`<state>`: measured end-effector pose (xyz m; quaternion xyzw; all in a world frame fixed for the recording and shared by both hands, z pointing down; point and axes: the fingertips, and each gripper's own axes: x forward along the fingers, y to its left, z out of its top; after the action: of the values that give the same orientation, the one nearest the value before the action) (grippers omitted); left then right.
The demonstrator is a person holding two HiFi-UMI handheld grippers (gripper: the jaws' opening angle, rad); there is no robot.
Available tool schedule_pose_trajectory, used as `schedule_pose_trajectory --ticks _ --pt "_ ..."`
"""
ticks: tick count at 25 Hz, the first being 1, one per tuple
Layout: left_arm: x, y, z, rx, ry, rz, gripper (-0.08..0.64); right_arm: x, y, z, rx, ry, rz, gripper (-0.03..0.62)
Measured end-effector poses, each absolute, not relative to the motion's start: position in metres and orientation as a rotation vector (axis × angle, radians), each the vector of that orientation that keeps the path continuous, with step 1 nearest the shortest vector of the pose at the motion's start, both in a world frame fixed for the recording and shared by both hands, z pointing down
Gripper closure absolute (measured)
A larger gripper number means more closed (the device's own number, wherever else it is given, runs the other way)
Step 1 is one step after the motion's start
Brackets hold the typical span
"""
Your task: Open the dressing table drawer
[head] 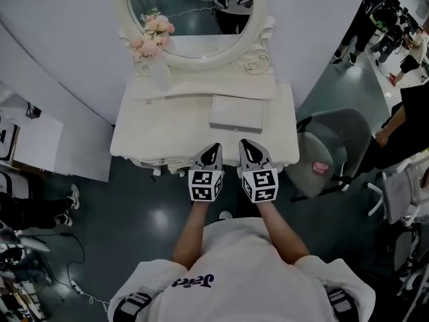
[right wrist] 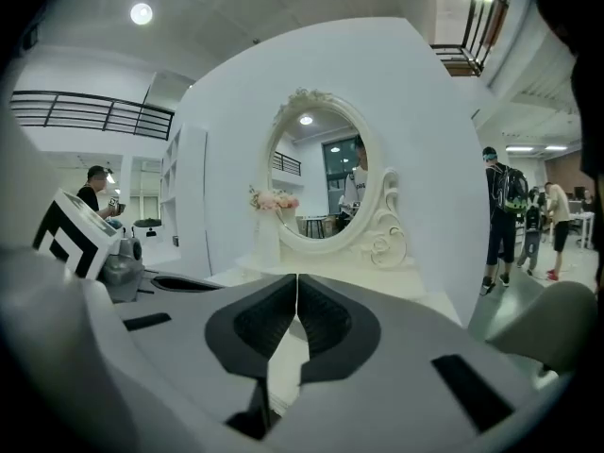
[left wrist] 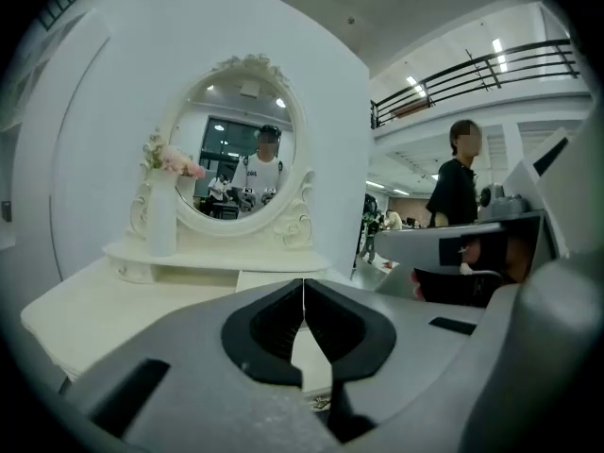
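Task's thing: the drawer [head: 175, 164] of the cream-white carved dressing table [head: 134, 143] sits under the near edge of the counter. The head view shows only a thin scalloped strip of its front, flush beneath that edge. Its handle cannot be made out.
Axis and facing: the drawer's long axis runs left to right along the counter's near edge. Its front faces the person, toward the bottom of the head view.
Left gripper: the grey left gripper [head: 213, 154], with its black-and-white marker cube, hovers at the counter's near edge and points toward the mirror. Its dark fingers [left wrist: 264, 333] are pressed tip to tip with nothing between them.
Right gripper: the grey right gripper [head: 249, 149] is just beside the left one and points the same way. Its dark fingers [right wrist: 330, 324] are also closed together and empty.
Contact: whether either gripper touches the counter cannot be told.
Counter: the top is pale and matte. A flat white rectangular panel [head: 236, 113] lies right of centre. At the back, a low raised shelf [head: 201, 89] carries the oval mirror in its carved white frame [head: 194, 19]. A frosted white vase [head: 159, 72] of pink flowers [head: 155, 32] stands at the back left.
Room: a curved white wall [head: 60, 52] rises behind the table, over a glossy dark grey floor [head: 147, 213]. A grey upholstered chair [head: 332, 143] stands just right of the table with a small pink thing [head: 320, 168] on its seat. Bystanders in dark clothes [head: 402, 123] stand at the far right. A gallery with a black railing [left wrist: 472, 69] runs overhead.
Person: a white T-shirt [head: 241, 267] shows at the bottom, and bare forearms reach forward to the grippers.
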<state>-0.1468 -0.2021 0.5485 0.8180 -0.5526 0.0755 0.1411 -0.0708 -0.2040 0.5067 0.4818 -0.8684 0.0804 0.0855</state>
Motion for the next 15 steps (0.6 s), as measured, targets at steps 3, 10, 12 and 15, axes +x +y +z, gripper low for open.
schedule_pose_trajectory --ticks 3,10,12,15 --pt "-0.135 -0.222 0.575 2.337 -1.543 0.286 0.543 -0.059 -0.226 0.527 1.442 -2.546 0.283 0.581" --pt "-0.101 -0.259 0.632 2.293 -1.402 0.433 0.511 -0.028 -0.266 0.567 1.444 -2.457 0.379 0.581" --pt "-0.092 -0.272 0.648 2.273 -1.374 0.471 0.494 -0.021 -0.281 0.577 1.440 -2.438 0.400 0.581" --pt "-0.083 -0.284 0.672 2.244 -1.339 0.525 0.474 -0.016 -0.294 0.592 1.426 -2.416 0.435 0.581"
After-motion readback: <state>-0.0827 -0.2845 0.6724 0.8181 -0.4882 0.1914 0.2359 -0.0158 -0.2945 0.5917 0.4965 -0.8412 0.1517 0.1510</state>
